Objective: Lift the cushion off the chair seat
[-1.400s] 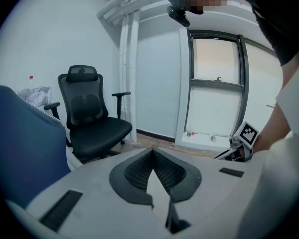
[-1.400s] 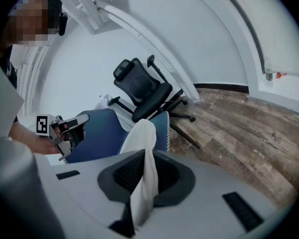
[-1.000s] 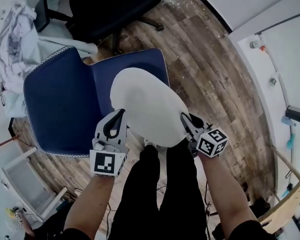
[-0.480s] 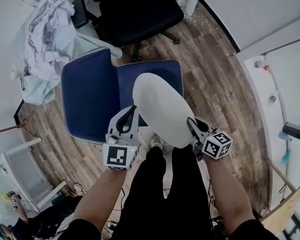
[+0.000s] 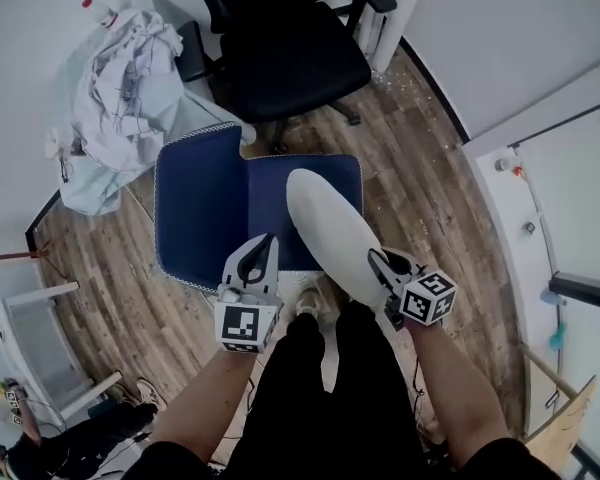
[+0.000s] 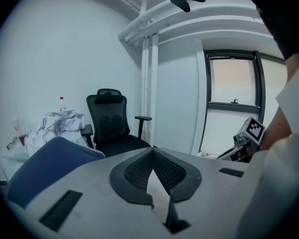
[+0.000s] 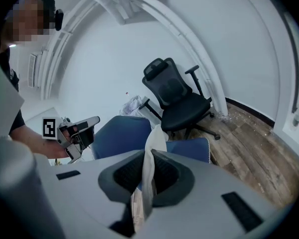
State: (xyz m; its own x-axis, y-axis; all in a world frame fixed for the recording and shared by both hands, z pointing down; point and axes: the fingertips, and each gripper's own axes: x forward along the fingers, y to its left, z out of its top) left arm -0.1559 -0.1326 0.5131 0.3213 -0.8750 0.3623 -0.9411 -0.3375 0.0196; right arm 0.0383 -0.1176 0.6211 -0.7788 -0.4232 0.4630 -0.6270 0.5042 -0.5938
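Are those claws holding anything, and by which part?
The right gripper is shut on the white cushion, pinching its thin near edge. The left gripper is closed with nothing in it.

Cushion hides seat — partly.

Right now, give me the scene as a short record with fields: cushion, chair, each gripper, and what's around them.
cushion: white oval padded cushion, tilted, gripped at one edge, apparently raised off the seat
chair: dark blue upholstered chair with pale piping
right gripper: shut on the cushion's edge
left gripper: shut, nothing between its jaws, apart from the cushion
behind the chair: black mesh office chair; pile of crumpled pale cloth
floor: brown wood-plank floor
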